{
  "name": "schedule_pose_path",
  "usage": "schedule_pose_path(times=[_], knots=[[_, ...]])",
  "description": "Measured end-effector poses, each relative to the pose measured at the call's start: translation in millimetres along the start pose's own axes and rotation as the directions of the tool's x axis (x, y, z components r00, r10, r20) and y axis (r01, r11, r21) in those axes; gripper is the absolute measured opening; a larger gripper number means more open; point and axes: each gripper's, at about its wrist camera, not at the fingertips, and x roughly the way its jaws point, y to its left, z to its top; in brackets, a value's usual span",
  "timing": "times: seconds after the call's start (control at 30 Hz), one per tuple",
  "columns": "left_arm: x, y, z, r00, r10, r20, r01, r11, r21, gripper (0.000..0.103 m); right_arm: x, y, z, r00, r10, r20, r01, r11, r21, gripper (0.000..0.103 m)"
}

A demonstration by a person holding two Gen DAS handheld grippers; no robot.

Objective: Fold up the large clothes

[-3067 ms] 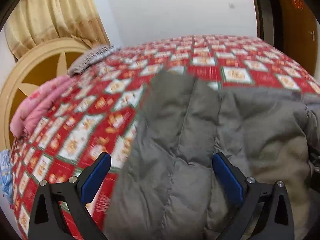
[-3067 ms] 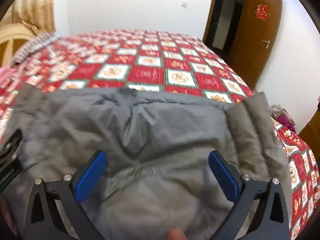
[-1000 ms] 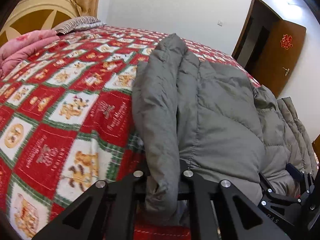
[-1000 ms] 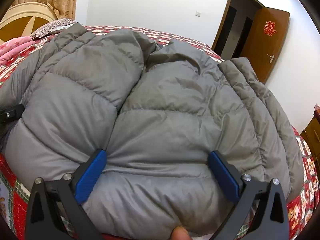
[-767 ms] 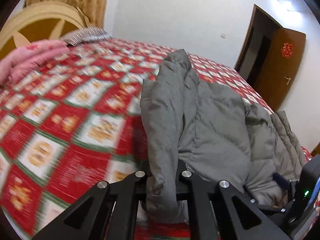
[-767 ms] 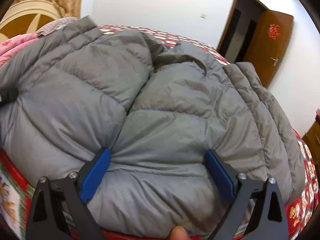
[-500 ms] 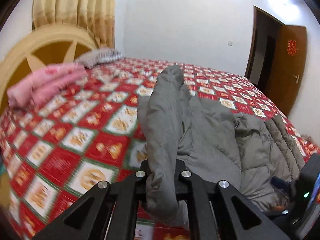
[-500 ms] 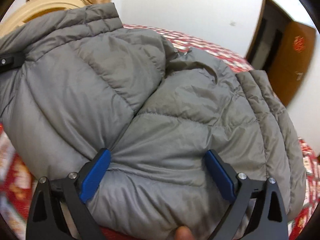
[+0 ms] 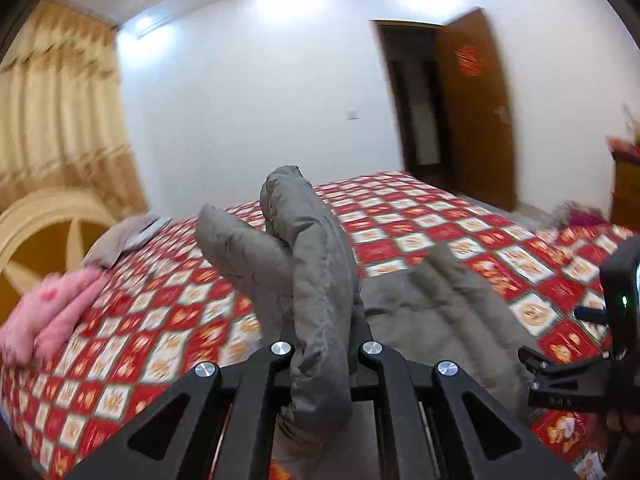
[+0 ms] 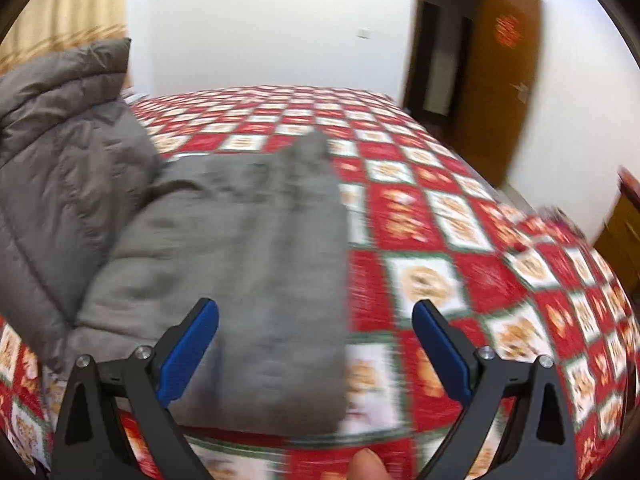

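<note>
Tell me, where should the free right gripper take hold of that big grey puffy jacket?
Probably the near edge of the flat part of the grey jacket on the bedspread, coming low from the bed's foot. The right gripper is open just before it, while the left gripper already pinches the raised side.

The jacket [image 10: 224, 248] lies on the bed [image 10: 460, 248] near its front edge, toward the left side. Its left part rises off the bed, pinched in the left claw [image 9: 326, 354], and stands left of the part lying flat. The right claw [image 10: 316, 344] hangs spread above the front edge, over the jacket's right border. A pillow [image 9: 124, 236] and folded bedding [image 9: 48, 320] sit along the bed's left edge by the headboard [image 9: 44, 232]. The door [image 9: 476, 108] stands beyond the far right corner.
</note>
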Motion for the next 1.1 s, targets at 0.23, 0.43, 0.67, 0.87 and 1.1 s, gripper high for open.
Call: schedule_pose_path(times=[0.23,0.43,0.67,0.87,1.1], knots=[[30,-91,-1,0.993,-0.103,-0.057,0.11,0.984,0.139,0.005,12,-55,-8,0.997,-0.067,-0.042,0.071,0.995,0.075,0.1],[53,-133,-15,0.984,-0.134,-0.116,0.151,0.975,0.161,0.005,27,-95,-25,0.994,-0.078,-0.081,0.09,0.984,0.152,0.1],[69,-155,-30,0.983,-0.127,-0.136,0.152,0.97,0.19,0.006,38,-112,-41,0.989,-0.098,-0.109,0.116,0.977,0.179,0.1],[67,-158,-36,0.986,-0.111,-0.126,0.137,0.965,0.223,0.008,46,-112,-45,0.989,-0.096,-0.114,0.116,0.978,0.174,0.1],[67,-159,-35,0.988,-0.091,-0.126,0.118,0.968,0.222,0.01,49,-107,-49,0.988,-0.101,-0.121,0.12,0.98,0.16,0.101]])
